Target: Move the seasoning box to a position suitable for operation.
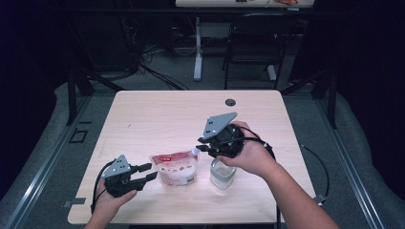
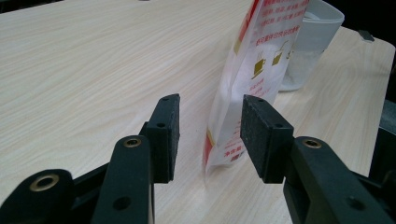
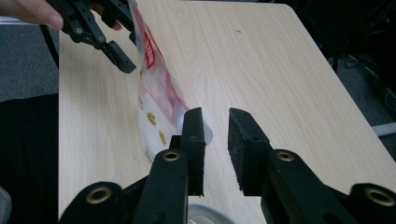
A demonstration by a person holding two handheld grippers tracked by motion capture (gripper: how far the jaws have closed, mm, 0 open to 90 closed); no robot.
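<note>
High view: my left gripper (image 1: pixel 149 171), jaws wide, flanks the red-and-white plastic pouch (image 1: pixel 175 168) to steady it; my right gripper (image 1: pixel 199 144), jaws narrowly parted, nears its corner beside the translucent plastic cup (image 1: pixel 222 174).

A pale, light-wood tabletop (image 1: pixel 143 114) with fine brown grain carries a white pouch (image 1: pixel 175 169) topped by a red band, its face printed with tan and reddish shapes; seen close from the left gripper view, its side shows red lettering and small gold cup symbols on white. Beside it stands a translucent whitish cup (image 1: pixel 222 174) with pale contents. The left gripper (image 1: pixel 144 172) and right gripper (image 1: pixel 203 145) are matte black, each topped by a grey plate, with brass-coloured rings at the pivots in the gripper views. The floor around the tabletop is grey carpet, with a black chair (image 1: pixel 250 40) and white table leg (image 1: pixel 197 47) beyond.
</note>
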